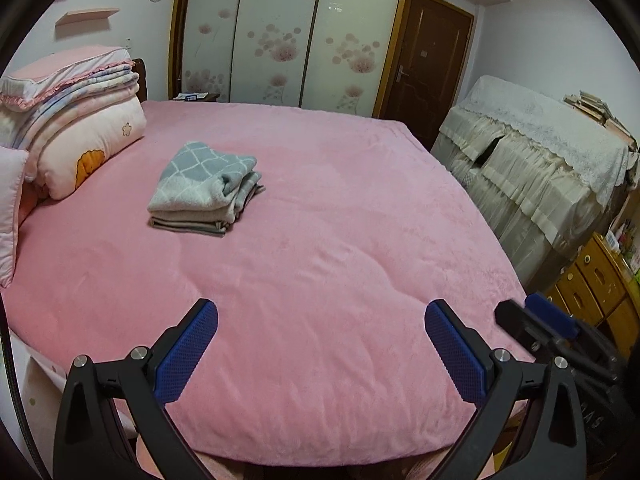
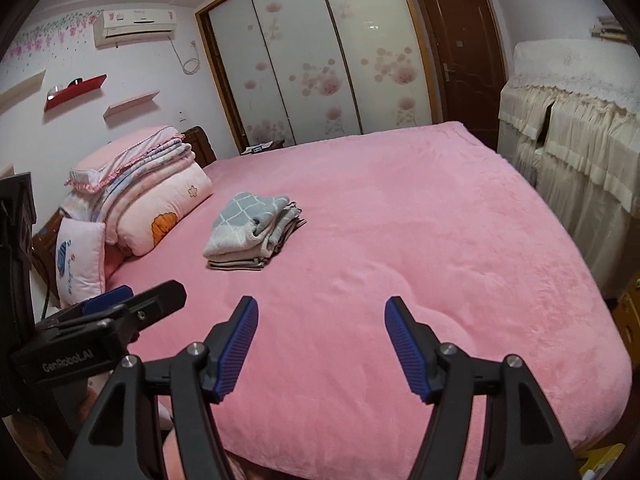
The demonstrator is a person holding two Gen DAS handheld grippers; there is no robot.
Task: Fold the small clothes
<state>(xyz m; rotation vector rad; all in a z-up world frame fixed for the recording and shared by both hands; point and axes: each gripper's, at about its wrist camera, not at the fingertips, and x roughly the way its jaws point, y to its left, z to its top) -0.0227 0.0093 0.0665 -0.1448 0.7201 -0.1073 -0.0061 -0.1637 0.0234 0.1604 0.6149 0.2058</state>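
A stack of folded small clothes (image 1: pixel 204 188), grey with a white lattice pattern on top and beige pieces below, lies on the pink bed (image 1: pixel 340 248) toward its far left. It also shows in the right wrist view (image 2: pixel 252 232). My left gripper (image 1: pixel 322 312) is open and empty above the near edge of the bed, well short of the stack. My right gripper (image 2: pixel 320 308) is open and empty, also over the near part of the bed (image 2: pixel 400 240). The right gripper shows at the right edge of the left wrist view (image 1: pixel 536 324); the left gripper shows at the left of the right wrist view (image 2: pixel 132 304).
Folded quilts and pillows (image 1: pixel 76 120) are piled at the head of the bed on the left. A cloth-covered piece of furniture (image 1: pixel 540 160) stands to the right of the bed, with a wooden drawer cabinet (image 1: pixel 596 288) nearer. Wardrobe doors (image 1: pixel 288 32) and a brown door (image 1: pixel 428 60) stand behind.
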